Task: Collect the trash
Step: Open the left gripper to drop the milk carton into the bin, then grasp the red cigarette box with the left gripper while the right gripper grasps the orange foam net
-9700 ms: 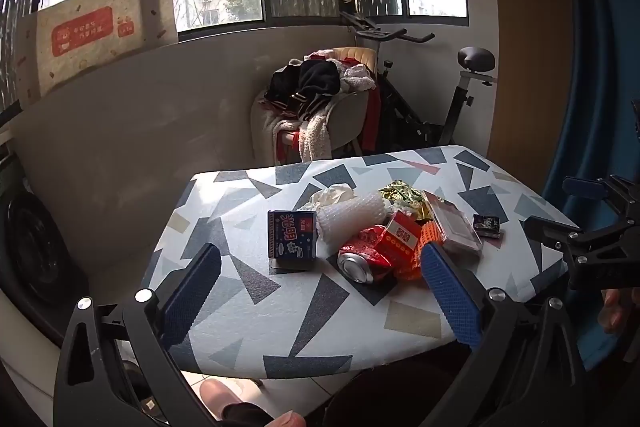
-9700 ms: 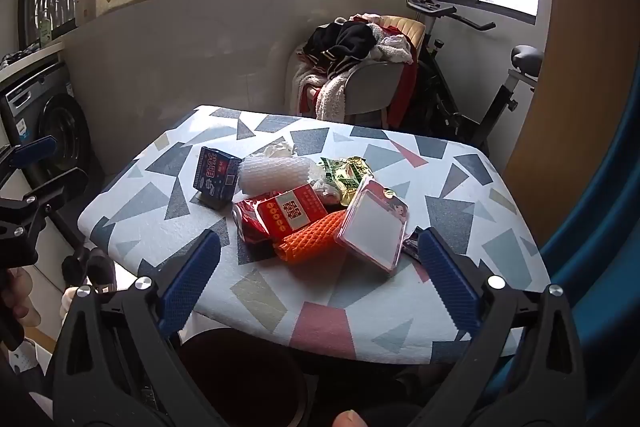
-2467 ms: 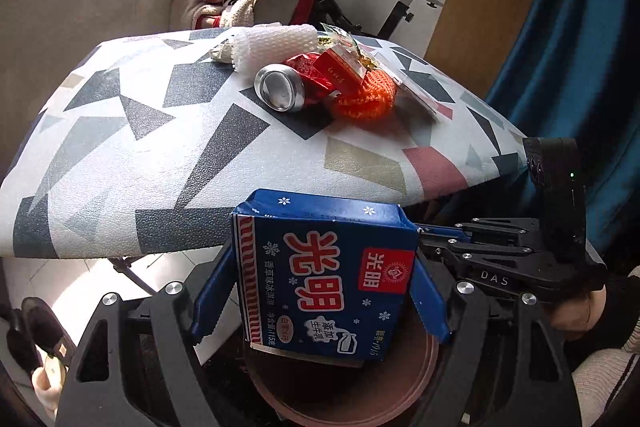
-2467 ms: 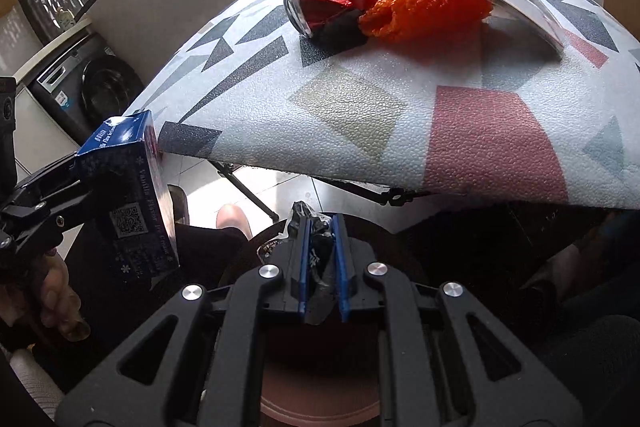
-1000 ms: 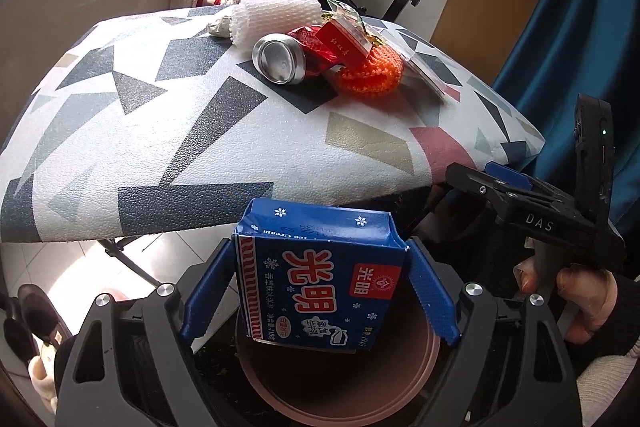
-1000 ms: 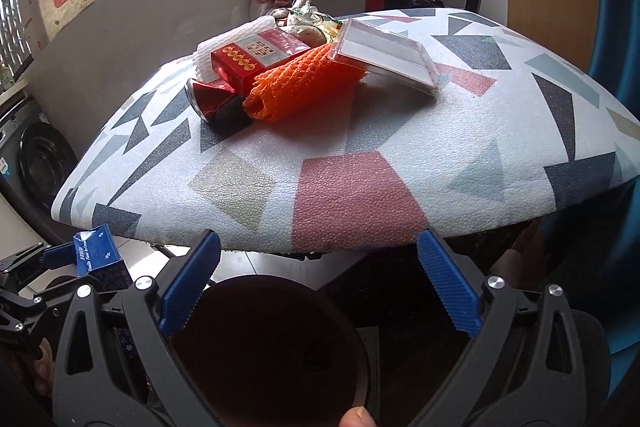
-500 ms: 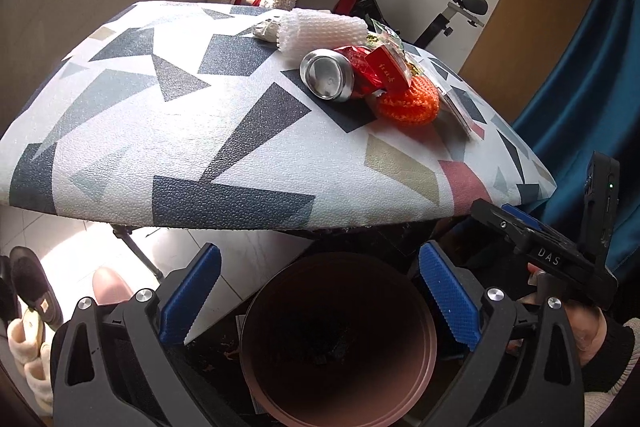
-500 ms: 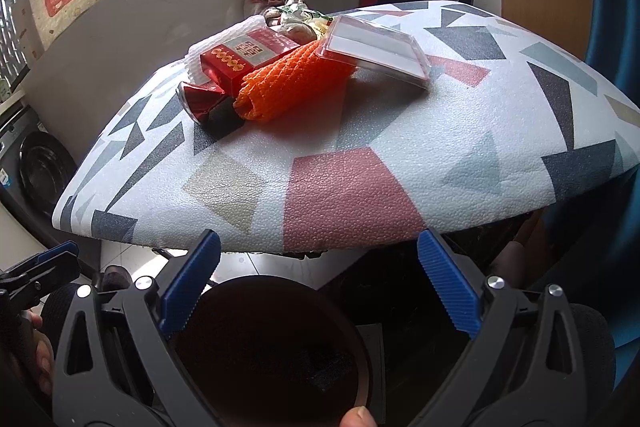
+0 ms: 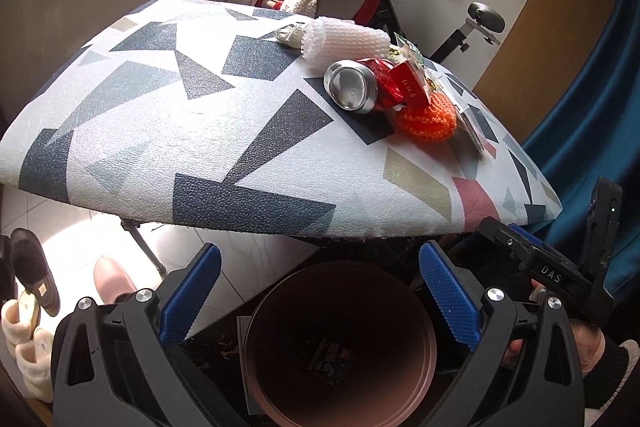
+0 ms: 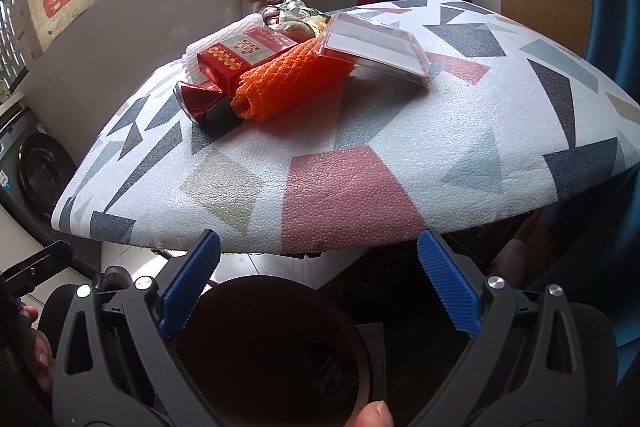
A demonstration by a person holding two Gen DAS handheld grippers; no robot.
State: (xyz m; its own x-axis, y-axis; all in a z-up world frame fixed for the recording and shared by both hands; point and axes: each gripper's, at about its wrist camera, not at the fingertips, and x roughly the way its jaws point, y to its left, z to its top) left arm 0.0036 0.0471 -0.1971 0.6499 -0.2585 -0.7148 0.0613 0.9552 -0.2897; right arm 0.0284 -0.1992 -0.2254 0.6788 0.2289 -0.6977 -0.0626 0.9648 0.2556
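Fingers (image 9: pixel 188 299) apart (both pairs) above upright bin (image 9: pixel 276 403)

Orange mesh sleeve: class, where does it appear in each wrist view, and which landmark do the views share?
Left wrist: orange mesh sleeve upper right, just right of the can.
Right wrist: upper centre, right of the can.
Shared landmark: red box.

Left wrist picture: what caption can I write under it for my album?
Open left hand-held gripper above a round pink-brown trash bin holding a blue carton; silver-ended red can waits on the patterned table.
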